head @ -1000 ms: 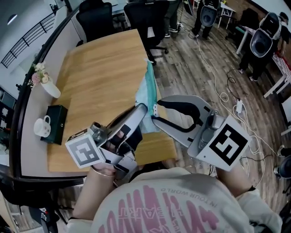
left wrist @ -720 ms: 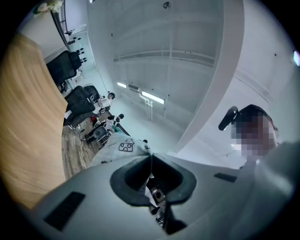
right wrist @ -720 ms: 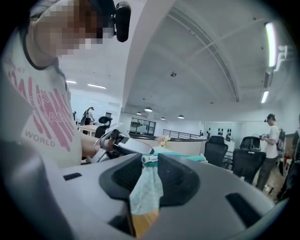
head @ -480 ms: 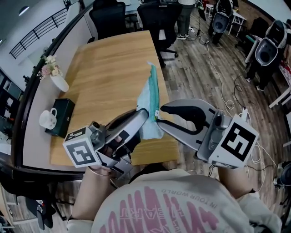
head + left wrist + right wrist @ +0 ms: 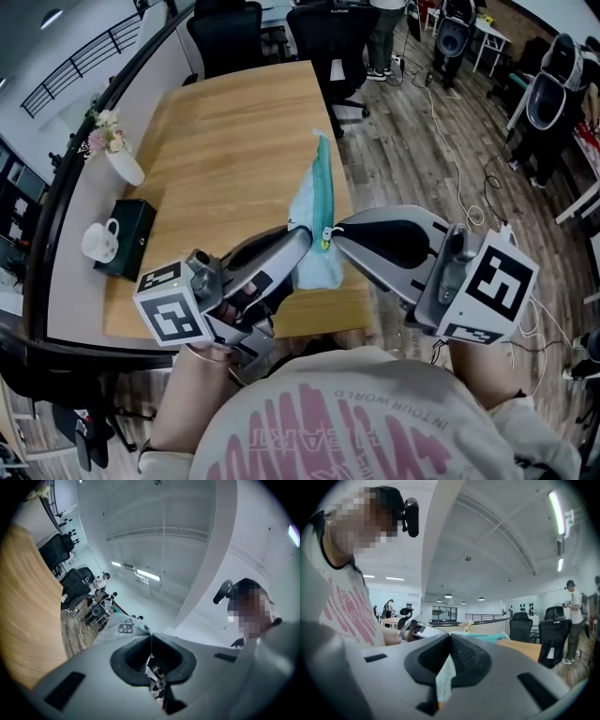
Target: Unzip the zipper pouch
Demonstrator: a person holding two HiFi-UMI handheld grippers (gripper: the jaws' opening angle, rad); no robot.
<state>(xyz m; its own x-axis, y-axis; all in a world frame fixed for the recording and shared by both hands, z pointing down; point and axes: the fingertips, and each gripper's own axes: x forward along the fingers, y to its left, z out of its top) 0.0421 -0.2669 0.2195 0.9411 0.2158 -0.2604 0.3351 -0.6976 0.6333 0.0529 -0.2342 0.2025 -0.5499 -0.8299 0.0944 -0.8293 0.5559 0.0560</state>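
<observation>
A pale teal zipper pouch (image 5: 317,202) is held up over the near right edge of the wooden table (image 5: 216,141), its long side pointing away from me. My left gripper (image 5: 305,234) is shut on the pouch's near end; in the left gripper view (image 5: 151,637) pale fabric (image 5: 119,627) sticks out past its shut jaws. My right gripper (image 5: 336,234) meets it tip to tip from the right. Its jaws are shut on the small pull tab at the zipper's near end. The right gripper view (image 5: 450,637) shows a teal strip (image 5: 446,679) pinched between the pads.
A white vase with flowers (image 5: 117,155), a white mug (image 5: 98,242) and a dark box (image 5: 127,236) sit along the table's left edge. Black office chairs (image 5: 333,28) stand at the far end. A white cable (image 5: 450,141) runs over the wood floor on the right.
The right gripper's jaws have gone from wide open to shut at the pouch's near end. The left gripper has kept its hold and barely moved.
</observation>
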